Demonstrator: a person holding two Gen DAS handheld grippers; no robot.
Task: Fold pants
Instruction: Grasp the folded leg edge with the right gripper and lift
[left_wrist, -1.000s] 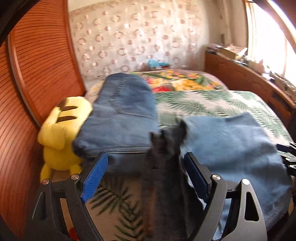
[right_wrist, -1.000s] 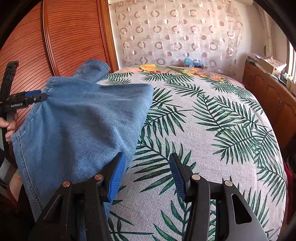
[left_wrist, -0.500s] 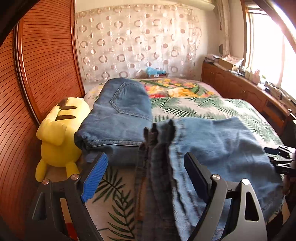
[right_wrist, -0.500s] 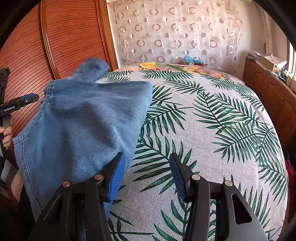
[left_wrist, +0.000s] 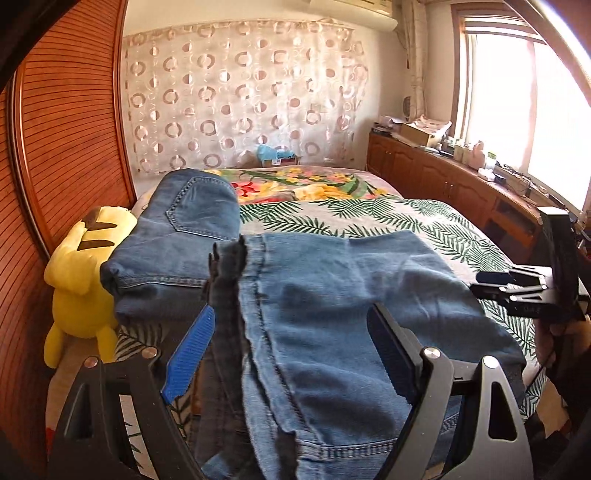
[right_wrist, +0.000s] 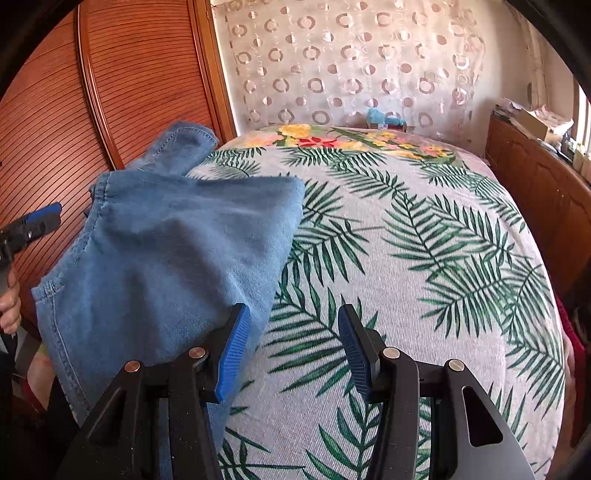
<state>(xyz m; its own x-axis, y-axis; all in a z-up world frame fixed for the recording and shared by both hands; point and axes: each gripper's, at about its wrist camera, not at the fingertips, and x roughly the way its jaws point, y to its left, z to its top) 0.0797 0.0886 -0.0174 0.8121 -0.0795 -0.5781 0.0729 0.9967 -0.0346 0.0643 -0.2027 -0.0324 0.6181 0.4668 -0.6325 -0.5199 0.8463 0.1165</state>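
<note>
Tools angled downward over the bed (right_wrist: 406, 258), both gaping: left tool (left_wrist: 291, 354) straddling jeans (left_wrist: 332, 332), right tool (right_wrist: 293, 354) empty.

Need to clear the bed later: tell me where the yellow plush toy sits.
In the left wrist view the yellow plush toy sits at the far left, against the wooden slatted wall, touching the folded jeans.

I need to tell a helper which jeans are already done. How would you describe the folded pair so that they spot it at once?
Look at the bed with the palm-leaf cover, on its wardrobe side. There, beside the yellow plush toy, lies the folded pair: darker blue, back pocket up, unlike the paler pants spread nearer the camera.
</note>
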